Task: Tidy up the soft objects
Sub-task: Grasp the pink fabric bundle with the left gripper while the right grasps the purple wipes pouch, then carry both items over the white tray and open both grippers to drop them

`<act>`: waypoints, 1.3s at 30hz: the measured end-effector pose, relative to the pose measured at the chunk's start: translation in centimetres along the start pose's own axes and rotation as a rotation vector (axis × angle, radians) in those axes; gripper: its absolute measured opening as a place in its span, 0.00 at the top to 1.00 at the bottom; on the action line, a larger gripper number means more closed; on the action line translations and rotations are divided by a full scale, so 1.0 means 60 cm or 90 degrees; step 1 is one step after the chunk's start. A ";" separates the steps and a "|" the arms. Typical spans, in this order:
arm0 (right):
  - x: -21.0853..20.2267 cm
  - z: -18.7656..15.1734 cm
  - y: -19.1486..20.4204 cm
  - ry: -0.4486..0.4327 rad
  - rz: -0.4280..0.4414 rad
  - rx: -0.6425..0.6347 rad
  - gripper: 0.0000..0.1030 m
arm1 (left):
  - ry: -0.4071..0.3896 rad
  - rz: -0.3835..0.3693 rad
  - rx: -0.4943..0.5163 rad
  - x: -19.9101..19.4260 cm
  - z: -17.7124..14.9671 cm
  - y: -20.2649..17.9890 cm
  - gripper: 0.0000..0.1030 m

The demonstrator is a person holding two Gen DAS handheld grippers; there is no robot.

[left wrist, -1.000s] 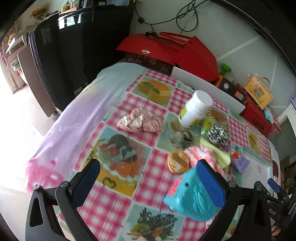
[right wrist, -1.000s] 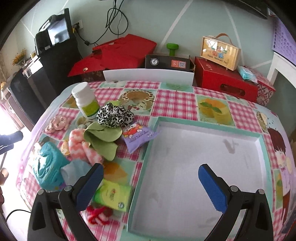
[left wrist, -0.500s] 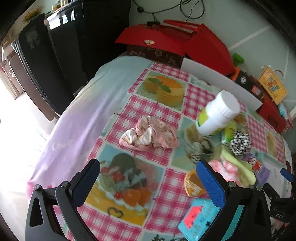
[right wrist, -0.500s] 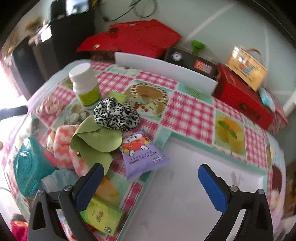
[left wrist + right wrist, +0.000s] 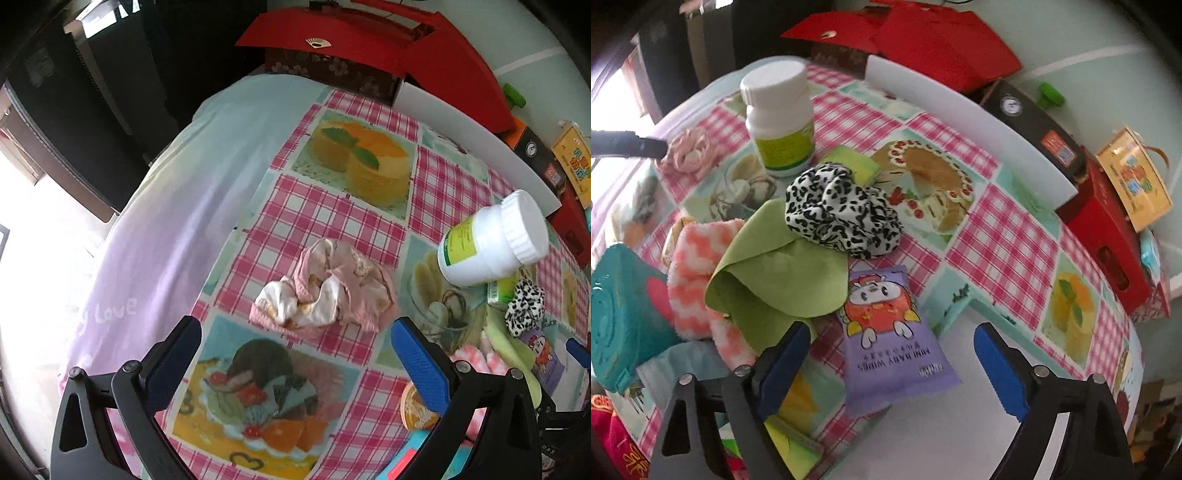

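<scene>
A pink and cream scrunchie (image 5: pixel 328 291) lies on the checked tablecloth, just beyond and between the tips of my left gripper (image 5: pixel 295 354), which is open and empty. My right gripper (image 5: pixel 890 362) hovers over a purple baby-wipes packet (image 5: pixel 894 343). Its jaws are closing, the packet lies between them, and the pads do not press on it. Behind the packet sit a leopard-print scrunchie (image 5: pixel 842 210), a green cloth (image 5: pixel 783 273), a fuzzy pink-and-white sock (image 5: pixel 698 273) and a teal pouch (image 5: pixel 620 314). The pink scrunchie (image 5: pixel 687 151) also shows at the far left.
A white bottle (image 5: pixel 779 118) stands behind the pile. The pale tray's rim (image 5: pixel 960 306) runs under the wipes packet. A white board (image 5: pixel 979 122), red boxes (image 5: pixel 1108 236) and a yellow basket (image 5: pixel 1134 184) line the far edge. The tablecloth drops off at the left (image 5: pixel 166 229).
My left gripper has moved forward and down, so the pink scrunchie sits closer to its tips. My right gripper swung from over the tray to the wipes packet, rolled, and its jaws narrowed a little.
</scene>
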State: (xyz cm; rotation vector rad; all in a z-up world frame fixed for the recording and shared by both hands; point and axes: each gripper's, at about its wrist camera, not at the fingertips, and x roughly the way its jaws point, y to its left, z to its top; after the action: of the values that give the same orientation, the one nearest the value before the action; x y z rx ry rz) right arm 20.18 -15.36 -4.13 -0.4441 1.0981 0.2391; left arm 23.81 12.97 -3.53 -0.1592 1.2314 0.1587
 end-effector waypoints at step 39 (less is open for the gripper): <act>0.000 -0.039 -0.010 -0.019 0.054 0.095 0.47 | -0.022 -0.074 -0.061 -0.011 -0.041 -0.020 0.79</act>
State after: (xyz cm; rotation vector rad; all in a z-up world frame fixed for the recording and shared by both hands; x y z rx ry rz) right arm 18.55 -16.96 -4.86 -0.2605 1.0983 0.2356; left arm 21.59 11.28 -3.62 -0.3086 1.1770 0.1193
